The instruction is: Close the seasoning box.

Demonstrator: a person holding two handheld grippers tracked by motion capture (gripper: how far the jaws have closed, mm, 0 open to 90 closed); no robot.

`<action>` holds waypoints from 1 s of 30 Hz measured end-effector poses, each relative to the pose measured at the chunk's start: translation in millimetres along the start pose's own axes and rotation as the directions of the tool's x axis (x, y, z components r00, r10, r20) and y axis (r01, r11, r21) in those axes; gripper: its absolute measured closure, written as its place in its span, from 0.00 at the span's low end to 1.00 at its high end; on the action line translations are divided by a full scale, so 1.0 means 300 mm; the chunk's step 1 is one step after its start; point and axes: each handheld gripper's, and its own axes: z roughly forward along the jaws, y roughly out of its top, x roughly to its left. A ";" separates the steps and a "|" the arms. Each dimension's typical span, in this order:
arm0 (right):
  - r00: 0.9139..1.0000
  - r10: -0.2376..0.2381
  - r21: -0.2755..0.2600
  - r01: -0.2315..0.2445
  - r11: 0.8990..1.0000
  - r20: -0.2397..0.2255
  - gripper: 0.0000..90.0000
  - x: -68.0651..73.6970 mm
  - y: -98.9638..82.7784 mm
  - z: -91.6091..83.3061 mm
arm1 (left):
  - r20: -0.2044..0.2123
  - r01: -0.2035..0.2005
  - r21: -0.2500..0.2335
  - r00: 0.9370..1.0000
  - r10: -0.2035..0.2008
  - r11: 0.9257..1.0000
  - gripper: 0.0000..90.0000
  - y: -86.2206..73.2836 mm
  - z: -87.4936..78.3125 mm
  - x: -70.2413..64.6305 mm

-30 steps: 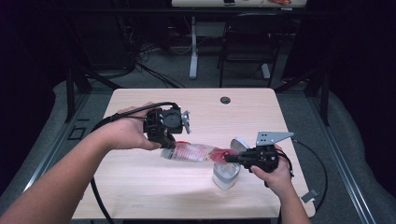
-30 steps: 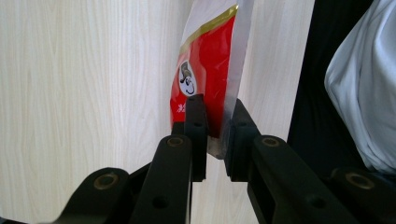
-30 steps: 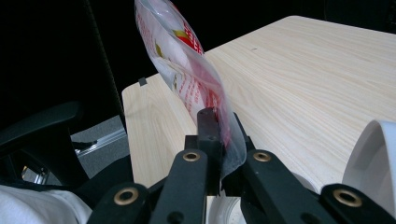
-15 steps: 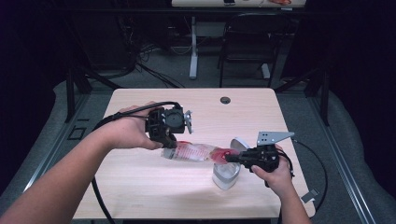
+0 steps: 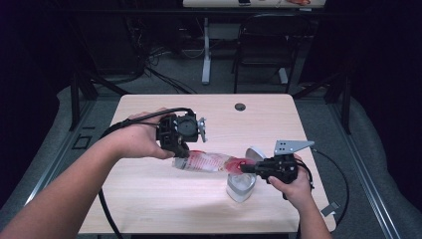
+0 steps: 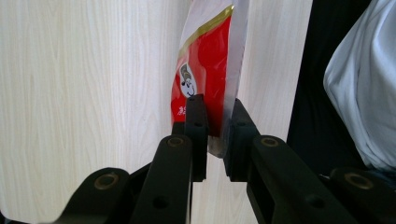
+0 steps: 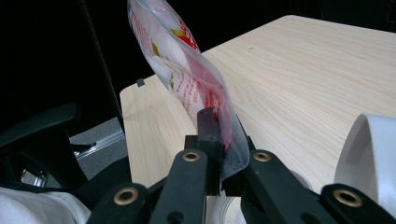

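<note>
Left gripper [image 5: 185, 149] and right gripper [image 5: 247, 168] each pinched an end of a glossy red-and-clear snack pouch [image 5: 209, 162]; white, possibly plastic, round container [image 5: 240, 186] at 6 o'clock.

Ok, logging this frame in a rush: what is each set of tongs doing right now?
Left tongs: closed on one end of the red snack bag.
Right tongs: closed on the bag's other end, above the white container.

Both forearms reach in over the table, the left gripper [image 5: 183, 149] and right gripper [image 5: 246, 168] each clamped closed.
</note>
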 end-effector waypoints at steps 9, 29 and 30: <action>1.000 -0.001 0.002 0.001 1.000 0.004 0.99 -0.001 -0.001 -0.002 | 0.010 0.000 0.003 1.000 0.000 1.000 0.92 0.007 -0.003 0.002; 1.000 -0.003 0.010 0.003 1.000 0.010 0.99 0.002 -0.004 -0.008 | -0.002 -0.018 0.012 1.000 0.018 1.000 0.92 0.027 -0.014 -0.001; 1.000 -0.003 0.010 0.003 1.000 0.012 0.99 0.002 -0.005 -0.009 | -0.004 -0.020 0.006 1.000 0.020 1.000 0.92 0.028 -0.013 -0.001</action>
